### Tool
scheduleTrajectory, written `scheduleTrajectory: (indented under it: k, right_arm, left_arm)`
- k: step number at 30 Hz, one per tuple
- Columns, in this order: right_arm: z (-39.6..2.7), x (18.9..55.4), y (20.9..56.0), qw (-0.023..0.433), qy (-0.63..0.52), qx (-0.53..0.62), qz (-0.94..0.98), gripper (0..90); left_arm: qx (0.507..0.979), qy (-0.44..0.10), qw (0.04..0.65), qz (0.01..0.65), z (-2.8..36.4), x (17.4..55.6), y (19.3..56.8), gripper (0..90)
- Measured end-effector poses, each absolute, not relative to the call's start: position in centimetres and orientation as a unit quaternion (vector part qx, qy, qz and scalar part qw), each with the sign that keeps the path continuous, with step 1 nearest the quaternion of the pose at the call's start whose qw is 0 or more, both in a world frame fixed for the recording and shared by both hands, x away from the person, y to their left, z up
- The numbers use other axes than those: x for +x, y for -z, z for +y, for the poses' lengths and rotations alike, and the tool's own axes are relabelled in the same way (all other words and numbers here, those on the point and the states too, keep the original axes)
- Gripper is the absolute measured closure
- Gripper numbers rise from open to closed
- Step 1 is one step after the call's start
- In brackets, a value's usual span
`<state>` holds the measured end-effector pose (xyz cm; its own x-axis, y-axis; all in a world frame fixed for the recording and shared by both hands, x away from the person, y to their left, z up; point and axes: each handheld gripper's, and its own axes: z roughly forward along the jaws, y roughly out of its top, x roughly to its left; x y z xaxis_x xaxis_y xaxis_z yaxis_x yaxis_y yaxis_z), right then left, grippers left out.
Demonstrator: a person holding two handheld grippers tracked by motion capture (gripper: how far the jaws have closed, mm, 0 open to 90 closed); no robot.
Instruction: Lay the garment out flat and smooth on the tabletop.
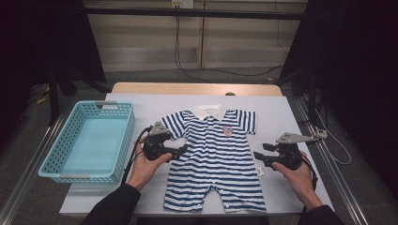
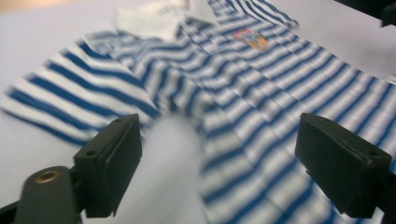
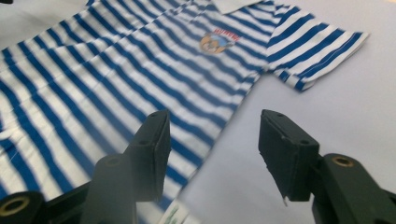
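Romper lies flat between two open hand-held grippers.

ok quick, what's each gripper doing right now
Left gripper: open, holding nothing, over the striped romper.
Right gripper: open, holding nothing, at its side edge.

Loads of bare white tabletop beyond and outboard of the right gripper, nothing blocking there. Striped romper spread flat between both grippers, low enough to pass over. Only real obstacle: blue basket just outboard of the left gripper, walls standing up. Table edge right behind both hands.
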<state>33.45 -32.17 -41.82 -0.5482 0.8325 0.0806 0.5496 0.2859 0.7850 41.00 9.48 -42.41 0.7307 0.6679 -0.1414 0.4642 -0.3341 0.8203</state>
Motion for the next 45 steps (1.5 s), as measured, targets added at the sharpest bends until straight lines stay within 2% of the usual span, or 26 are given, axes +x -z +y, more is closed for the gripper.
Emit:
scheduleTrajectory:
  k: [2, 6, 8, 11, 14, 18, 28, 35, 37, 40, 41, 42, 44, 45]
  right_arm:
    - [-32.4, 34.4, 41.7, 0.175, -0.402, 0.450, 0.778, 43.7]
    - [-33.2, 36.2, 42.3, 0.175, -0.392, 0.465, 0.775, 46.2]
    - [-33.5, 36.9, 42.7, 0.168, -0.389, 0.476, 0.771, 48.2]
    - [-33.6, 37.8, 42.8, 0.166, -0.390, 0.483, 0.766, 49.7]
    - [-33.9, 38.5, 43.0, 0.166, -0.392, 0.485, 0.764, 50.8]
    - [-34.2, 39.5, 42.5, 0.173, -0.394, 0.490, 0.758, 51.6]
    - [-34.5, 43.5, 43.7, 0.182, -0.362, 0.514, 0.756, 56.0]
    - [-34.5, 45.8, 44.2, 0.178, -0.348, 0.529, 0.753, 56.9]
    - [-34.5, 46.3, 44.4, 0.183, -0.342, 0.524, 0.758, 56.9]
    - [-34.3, 47.0, 44.9, 0.176, -0.339, 0.525, 0.760, 57.2]
    - [-34.4, 47.2, 45.0, 0.174, -0.341, 0.529, 0.758, 57.2]
    - [-34.4, 47.3, 45.2, 0.172, -0.340, 0.533, 0.755, 57.4]
    - [-34.3, 47.5, 45.5, 0.167, -0.333, 0.542, 0.753, 57.7]
    - [-34.3, 47.6, 45.7, 0.172, -0.337, 0.534, 0.756, 57.9]
  left_arm:
    - [0.807, -0.084, 0.456, 0.364, 9.8, 42.5, 42.6, 15.5]
    - [0.808, -0.090, 0.435, 0.388, 10.1, 44.5, 42.7, 16.5]
    - [0.806, -0.061, 0.445, 0.385, 10.4, 45.4, 42.9, 12.8]
    - [0.810, -0.062, 0.428, 0.395, 10.0, 46.6, 43.4, 14.4]
    - [0.815, -0.074, 0.416, 0.396, 9.8, 47.5, 43.9, 19.3]
    - [0.809, -0.090, 0.411, 0.412, 9.8, 48.8, 44.0, 20.7]
    - [0.790, -0.112, 0.385, 0.464, 11.5, 51.6, 44.7, 35.9]
    - [0.793, -0.120, 0.365, 0.473, 12.3, 52.3, 45.4, 46.8]
    - [0.794, -0.119, 0.365, 0.471, 12.1, 52.1, 45.4, 47.1]
    - [0.815, -0.135, 0.347, 0.444, 11.4, 51.7, 45.4, 54.0]
    - [0.809, -0.131, 0.357, 0.449, 11.1, 51.6, 45.4, 63.1]
    - [0.823, -0.128, 0.347, 0.431, 11.2, 51.7, 45.4, 72.7]
    - [0.811, -0.121, 0.362, 0.443, 10.8, 51.7, 45.5, 80.3]
    - [0.806, -0.113, 0.368, 0.449, 10.6, 51.8, 45.6, 87.1]
